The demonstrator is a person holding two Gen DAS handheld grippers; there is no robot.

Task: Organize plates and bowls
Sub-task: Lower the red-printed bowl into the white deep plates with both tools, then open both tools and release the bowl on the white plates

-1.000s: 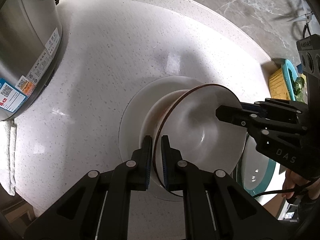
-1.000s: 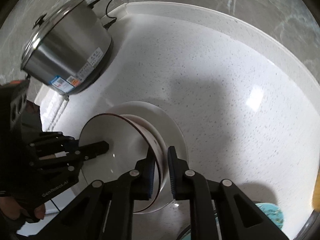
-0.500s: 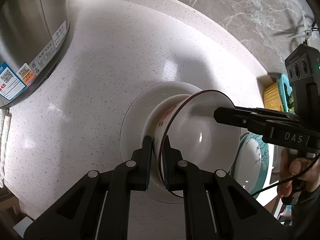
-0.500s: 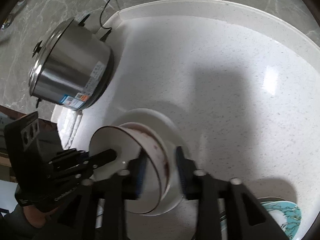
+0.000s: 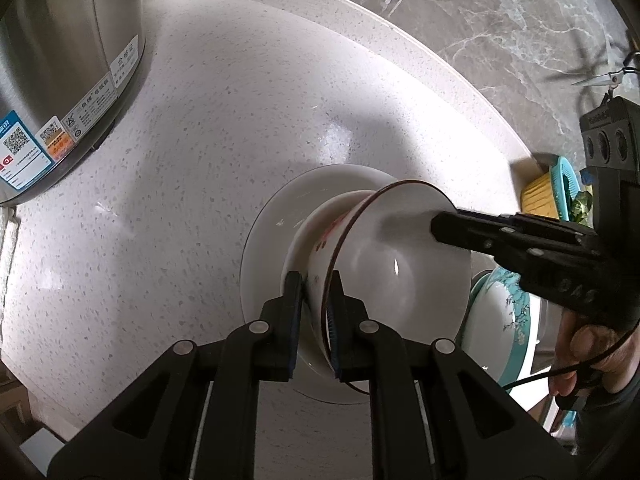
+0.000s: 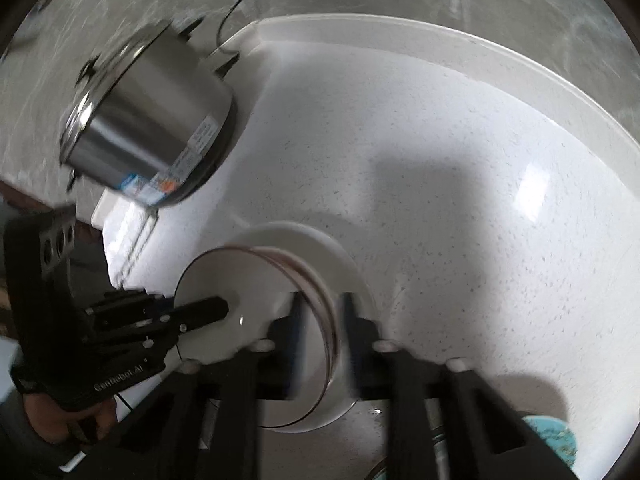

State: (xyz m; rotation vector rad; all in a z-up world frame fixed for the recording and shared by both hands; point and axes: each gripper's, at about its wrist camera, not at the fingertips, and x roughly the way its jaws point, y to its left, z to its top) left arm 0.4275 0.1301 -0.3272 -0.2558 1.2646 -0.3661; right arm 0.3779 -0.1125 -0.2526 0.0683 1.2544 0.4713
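A white bowl (image 5: 400, 264) with a brown rim and red marks on its outer wall stands on a white plate (image 5: 272, 232) on the pale speckled counter. My left gripper (image 5: 316, 308) grips the bowl's near rim, one pad inside and one outside, its jaws easing open slightly. From the right, my right gripper (image 5: 438, 228) reaches onto the opposite rim. In the blurred right wrist view, the right gripper (image 6: 322, 320) straddles the rim of the bowl (image 6: 224, 280) with its jaws closing on it. The left gripper (image 6: 224, 304) shows across the bowl, above the plate (image 6: 344, 256).
A steel pot (image 5: 60, 60) with labels stands at the far left, a cloth (image 5: 8, 248) beside it. A teal patterned dish (image 5: 504, 312) sits close on the right. A yellow and teal item (image 5: 548, 192) lies by the back ledge. A person's hand (image 5: 592, 344) holds the right gripper.
The right gripper's jaws spread apart around the bowl's rim, then came together on it again. The left gripper kept its hold on the rim, and the bowl stayed on the plate.
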